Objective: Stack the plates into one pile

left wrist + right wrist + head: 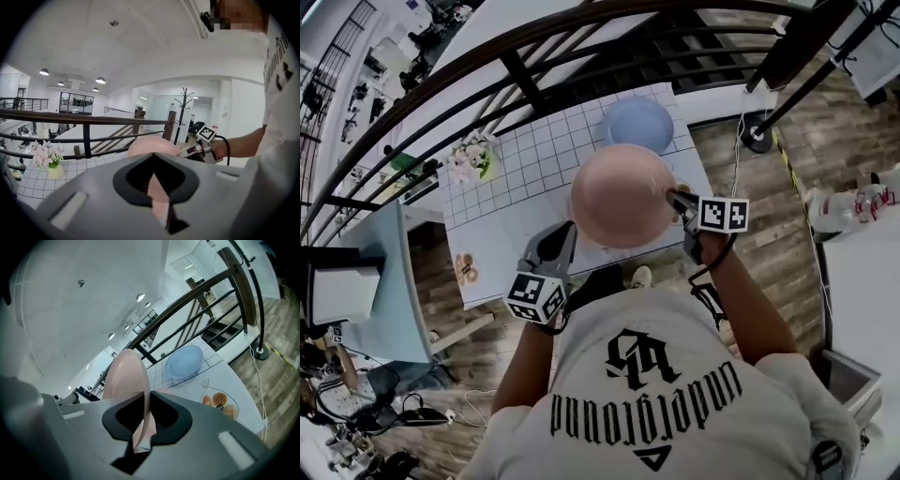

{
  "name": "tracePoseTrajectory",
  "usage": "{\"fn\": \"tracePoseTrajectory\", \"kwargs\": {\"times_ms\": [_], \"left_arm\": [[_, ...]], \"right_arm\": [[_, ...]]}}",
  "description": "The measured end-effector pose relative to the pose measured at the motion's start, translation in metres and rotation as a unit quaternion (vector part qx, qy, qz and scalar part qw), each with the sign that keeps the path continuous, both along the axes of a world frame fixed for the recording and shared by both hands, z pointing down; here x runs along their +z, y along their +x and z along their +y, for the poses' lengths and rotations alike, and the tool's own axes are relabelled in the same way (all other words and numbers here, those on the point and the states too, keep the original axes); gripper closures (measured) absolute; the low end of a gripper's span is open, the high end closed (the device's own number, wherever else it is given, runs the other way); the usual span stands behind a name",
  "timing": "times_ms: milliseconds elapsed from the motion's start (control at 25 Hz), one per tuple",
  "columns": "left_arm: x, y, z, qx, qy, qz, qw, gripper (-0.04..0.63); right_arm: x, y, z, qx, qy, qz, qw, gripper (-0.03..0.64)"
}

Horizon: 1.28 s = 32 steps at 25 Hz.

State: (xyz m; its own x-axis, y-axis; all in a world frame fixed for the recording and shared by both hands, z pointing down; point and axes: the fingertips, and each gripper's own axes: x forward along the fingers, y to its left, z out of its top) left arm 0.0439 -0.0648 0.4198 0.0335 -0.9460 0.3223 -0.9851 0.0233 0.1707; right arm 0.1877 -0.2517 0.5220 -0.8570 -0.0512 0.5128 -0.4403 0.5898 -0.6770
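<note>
I have the left gripper (565, 234) and right gripper (675, 199) both clamped on the pink plate's (622, 195) rim, holding it up just short of the blue plate (638, 125). It looks stiff, light, slick and breakable, so I judge these 2 opposite rim grips safest.

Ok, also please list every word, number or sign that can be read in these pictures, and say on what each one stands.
"underground": on the white T-shirt, upside down in the head view.
Emblem above it: ornate letters, not readable.
Printed picture on the table: any lettering too small to read.
Marker cubes: black-and-white patterns, no words.
</note>
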Motion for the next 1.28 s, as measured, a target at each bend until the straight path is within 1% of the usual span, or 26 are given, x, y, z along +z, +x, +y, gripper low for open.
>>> {"fn": "tracePoseTrajectory", "kwargs": {"times_ms": [360, 600, 840, 1000, 1280], "left_arm": [[0.008, -0.012, -0.006, -0.012, -0.005, 0.007, 0.9999, 0.546], [0.023, -0.033, -0.005, -0.019, -0.016, 0.021, 0.9995, 0.546], [0.044, -0.058, -0.008, -0.027, -0.034, 0.032, 0.9985, 0.546], [0.065, -0.069, -0.015, -0.022, -0.054, 0.037, 0.9976, 0.546], [0.097, -0.082, -0.022, -0.011, -0.086, 0.058, 0.9946, 0.546]], "right_arm": [[0.016, -0.009, 0.002, -0.009, -0.009, 0.014, 1.000, 0.591], [0.033, -0.022, 0.003, -0.009, -0.019, 0.031, 0.999, 0.589], [0.060, -0.031, 0.004, -0.009, -0.035, 0.060, 0.998, 0.589], [0.083, -0.032, 0.005, -0.007, -0.048, 0.084, 0.995, 0.588], [0.117, -0.033, 0.008, -0.003, -0.071, 0.118, 0.990, 0.584]]}}
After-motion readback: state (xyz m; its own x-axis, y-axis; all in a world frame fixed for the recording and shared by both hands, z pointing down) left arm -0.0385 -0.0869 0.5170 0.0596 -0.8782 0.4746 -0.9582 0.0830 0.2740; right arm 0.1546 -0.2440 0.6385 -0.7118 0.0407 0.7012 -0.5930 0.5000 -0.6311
